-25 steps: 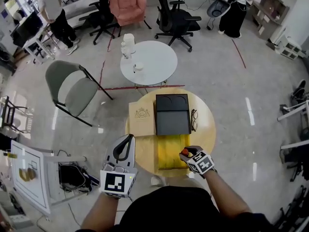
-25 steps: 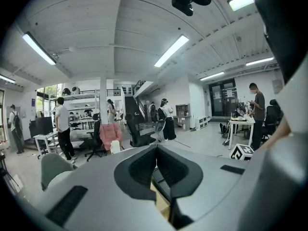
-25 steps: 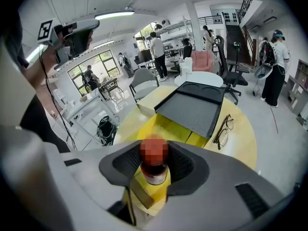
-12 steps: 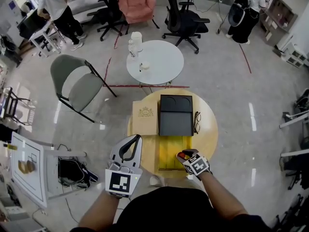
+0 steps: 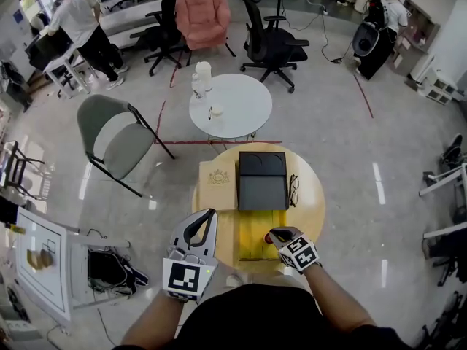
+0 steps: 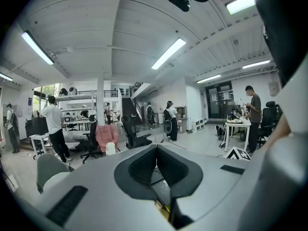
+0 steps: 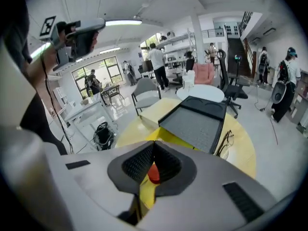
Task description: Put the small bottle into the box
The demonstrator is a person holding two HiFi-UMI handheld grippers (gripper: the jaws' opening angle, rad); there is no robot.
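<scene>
Red bottle point(image 7: 153, 173) cap peeks between my right gripper's point(image 5: 272, 236) jaws, tilted down over the yellow box point(image 5: 252, 233) on the bench point(image 5: 310, 199). Those jaws just closed; I can't tell if they pinch it. My left gripper point(image 5: 209, 214) is closed, nearly level.

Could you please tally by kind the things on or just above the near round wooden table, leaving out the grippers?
Boxes: 2, a beige box and a yellow box
Trays: 1, a dark tray
Eyeglasses: 1
Bottles: 1, a small bottle with a red cap
Total: 5
</scene>
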